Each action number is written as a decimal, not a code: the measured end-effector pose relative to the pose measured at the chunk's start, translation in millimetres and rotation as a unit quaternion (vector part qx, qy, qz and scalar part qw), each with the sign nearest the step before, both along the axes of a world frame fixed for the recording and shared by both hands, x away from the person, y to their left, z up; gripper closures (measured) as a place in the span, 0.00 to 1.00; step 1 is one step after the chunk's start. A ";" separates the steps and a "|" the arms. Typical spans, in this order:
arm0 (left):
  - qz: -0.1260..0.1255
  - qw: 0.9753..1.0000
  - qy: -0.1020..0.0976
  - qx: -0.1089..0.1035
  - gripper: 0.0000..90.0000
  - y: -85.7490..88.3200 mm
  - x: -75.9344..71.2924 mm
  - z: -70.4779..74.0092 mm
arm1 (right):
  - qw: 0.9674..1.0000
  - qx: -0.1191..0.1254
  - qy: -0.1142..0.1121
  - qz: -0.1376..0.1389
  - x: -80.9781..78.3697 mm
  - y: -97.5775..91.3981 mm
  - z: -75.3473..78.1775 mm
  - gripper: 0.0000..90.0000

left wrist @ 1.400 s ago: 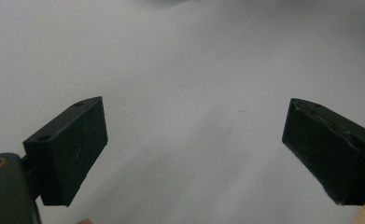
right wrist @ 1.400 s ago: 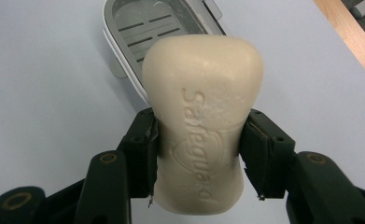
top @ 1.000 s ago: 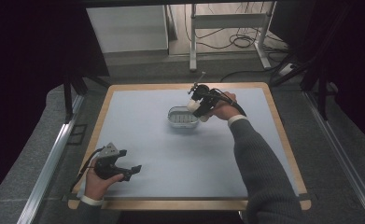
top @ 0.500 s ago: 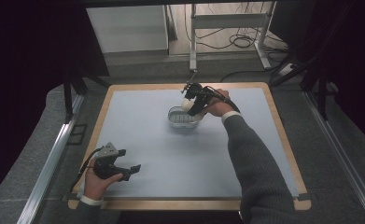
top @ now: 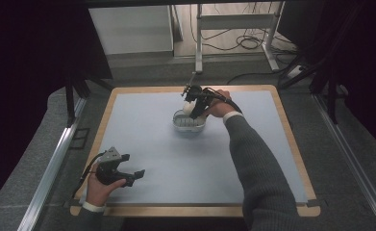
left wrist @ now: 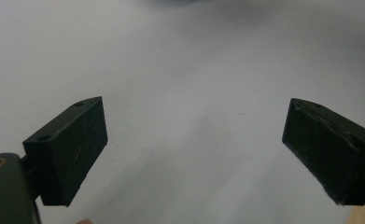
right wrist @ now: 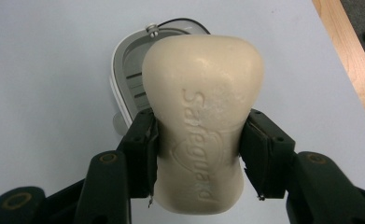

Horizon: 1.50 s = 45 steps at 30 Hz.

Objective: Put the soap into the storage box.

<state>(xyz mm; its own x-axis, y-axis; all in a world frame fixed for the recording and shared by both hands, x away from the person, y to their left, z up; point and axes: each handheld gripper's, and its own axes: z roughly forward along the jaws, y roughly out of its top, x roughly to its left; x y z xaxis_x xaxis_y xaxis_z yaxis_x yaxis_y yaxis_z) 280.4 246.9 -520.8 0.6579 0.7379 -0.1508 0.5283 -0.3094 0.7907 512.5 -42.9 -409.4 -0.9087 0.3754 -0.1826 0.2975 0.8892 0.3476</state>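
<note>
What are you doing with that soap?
A person holds a gripper in each hand at a table. The right gripper is clamped on a cream bar of soap and holds it just above a grey soap dish at the far middle. The left gripper rests open near the front left, holding nothing.

grey knit sleeve (top: 255, 163) with white cuff; black grippers, screw holes in flat pads (left wrist: 73, 149), black cable.
</note>
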 end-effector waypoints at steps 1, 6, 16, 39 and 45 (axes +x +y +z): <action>0.000 1.000 0.001 0.000 0.08 -0.5 0.1 -0.3 | 1.000 -0.001 0.000 0.001 0.8 1.0 -0.3 0.55; -0.001 1.000 0.000 -0.001 0.08 -0.3 -0.1 0.0 | 1.000 -0.017 -0.002 0.017 5.2 6.9 -6.8 0.55; -0.003 1.000 0.001 -0.003 0.08 -1.0 0.2 -0.5 | 0.998 -0.056 -0.003 0.040 10.0 22.7 -30.9 0.55; -0.001 1.000 0.000 -0.002 0.08 -2.2 0.0 -0.9 | 0.987 0.134 -0.040 -0.074 -24.2 -26.6 -9.9 0.35; 0.003 1.000 -0.002 -0.005 0.08 -1.1 -0.8 0.3 | 0.981 0.163 -0.052 -0.090 -51.0 -57.9 -18.5 0.32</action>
